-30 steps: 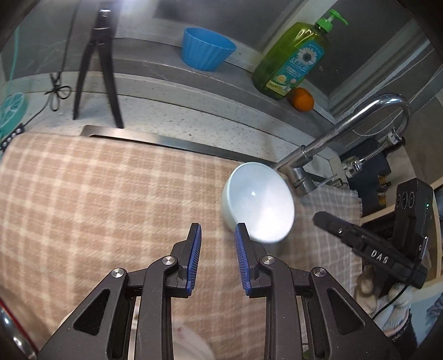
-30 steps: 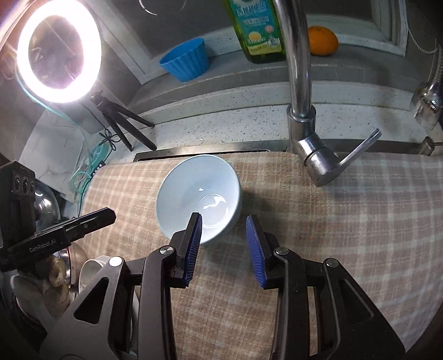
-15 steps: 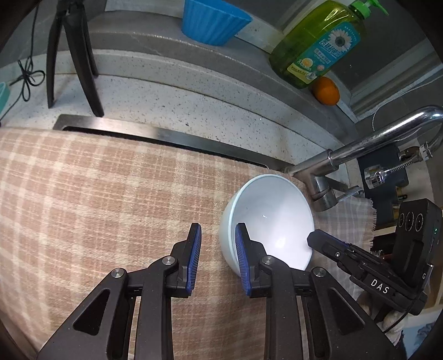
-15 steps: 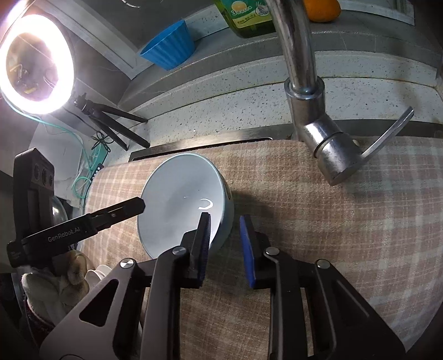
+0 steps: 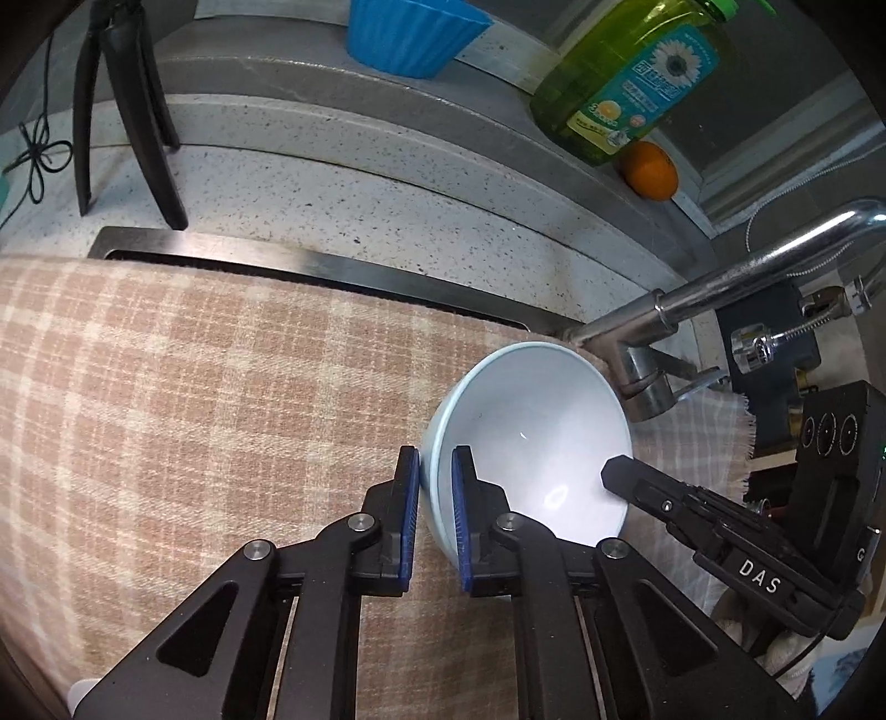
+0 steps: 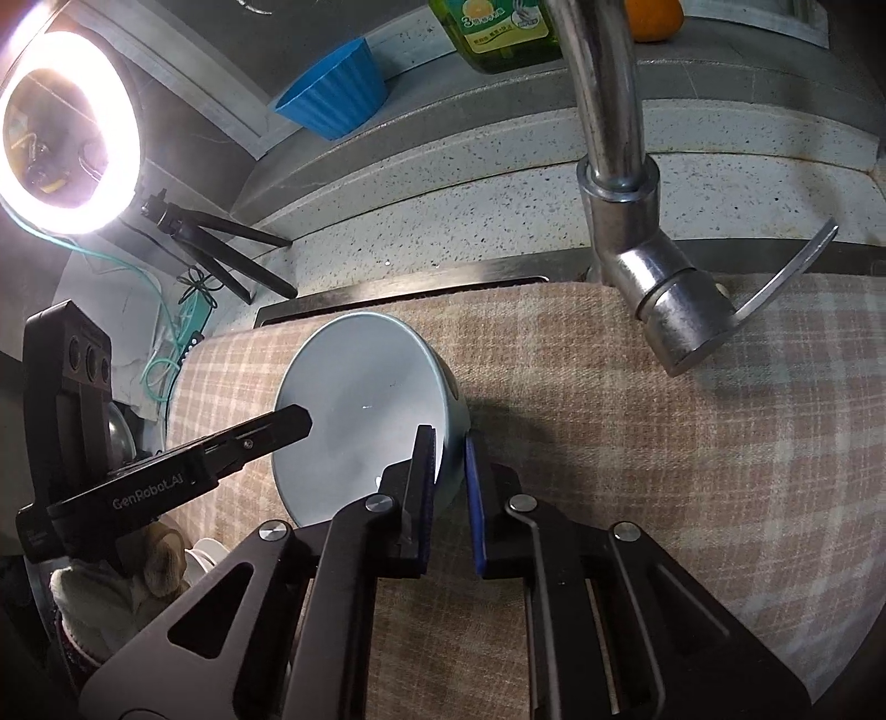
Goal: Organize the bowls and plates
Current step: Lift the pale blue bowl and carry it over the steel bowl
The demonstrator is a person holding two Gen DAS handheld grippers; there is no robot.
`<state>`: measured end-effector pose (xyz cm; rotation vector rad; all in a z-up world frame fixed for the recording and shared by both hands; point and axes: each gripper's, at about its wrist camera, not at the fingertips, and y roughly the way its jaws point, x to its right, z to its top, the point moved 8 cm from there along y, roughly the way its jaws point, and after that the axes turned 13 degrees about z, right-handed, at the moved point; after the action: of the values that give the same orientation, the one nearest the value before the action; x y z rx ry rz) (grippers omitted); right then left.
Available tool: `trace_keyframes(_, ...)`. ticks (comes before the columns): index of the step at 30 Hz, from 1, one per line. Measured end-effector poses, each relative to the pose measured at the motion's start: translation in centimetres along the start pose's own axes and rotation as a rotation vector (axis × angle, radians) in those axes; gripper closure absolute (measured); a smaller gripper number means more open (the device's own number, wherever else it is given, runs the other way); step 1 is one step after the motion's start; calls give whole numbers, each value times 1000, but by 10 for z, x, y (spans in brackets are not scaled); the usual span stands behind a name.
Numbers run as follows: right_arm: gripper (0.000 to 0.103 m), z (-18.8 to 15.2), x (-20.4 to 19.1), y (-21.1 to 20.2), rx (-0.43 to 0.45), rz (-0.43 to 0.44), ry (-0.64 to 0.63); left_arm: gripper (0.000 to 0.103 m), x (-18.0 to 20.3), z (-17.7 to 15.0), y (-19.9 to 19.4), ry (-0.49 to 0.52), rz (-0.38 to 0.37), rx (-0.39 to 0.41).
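In the left wrist view, a black tripod (image 5: 127,111) stands at the far left on the speckled tabletop (image 5: 343,183), with a thin cord (image 5: 39,166) tied in a bow beside it. A blue ribbed cup (image 5: 412,36) sits on the grey ledge behind, then a green dish-soap bottle (image 5: 637,72) and an orange (image 5: 649,169) further right. A checked beige cloth (image 5: 194,399) covers the sink, whose steel rim (image 5: 310,266) shows along the cloth's far edge. The left tool (image 5: 434,515) is clenched on the near-left rim of the pale blue bowl (image 5: 531,421), one pad outside the wall and one inside. The bowl sits tilted on the cloth just in front of the chrome faucet (image 5: 720,288). A finger of the right tool (image 5: 720,526) reaches over the bowl's right rim.

In the right wrist view, a lit ring light (image 6: 66,133) glares at the far left above its tripod (image 6: 221,249). The left tool (image 6: 221,459) enters from the left, with its finger over the bowl's (image 6: 360,399) rim. The right tool (image 6: 449,498) grips the bowl's near-right wall, pads on both sides. The faucet (image 6: 637,221) rises to the right, and its lever (image 6: 786,271) points right over the cloth (image 6: 664,471).
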<state>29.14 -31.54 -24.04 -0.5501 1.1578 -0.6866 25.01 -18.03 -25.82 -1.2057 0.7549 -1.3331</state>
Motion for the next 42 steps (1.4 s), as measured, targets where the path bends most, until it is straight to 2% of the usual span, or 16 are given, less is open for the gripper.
trace_keyframes(5,93,-6,-13,-4,3,-2,5,94,-4,-2,-14,14,-29,7)
trace_keyframes(10,94,-14,-37,-8,8,4,-7,94,-14,-8,-34,37,-17,31)
trace_keyframes(22,94,-43,-120,-4,-15,45,-89,94,-63,-37,-94,19,-29,101)
trace_keyframes(27,94,-61,-164,5,-35,63,-157,94,-99,-51,-124,-46,-46,148)
trace_keyframes(31,94,-73,-193,15,-59,83,-198,94,-126,-63,-143,-78,-32,182)
trace_keyframes(42,94,-113,-275,56,-149,142,-322,94,-208,-106,-183,-229,-17,216)
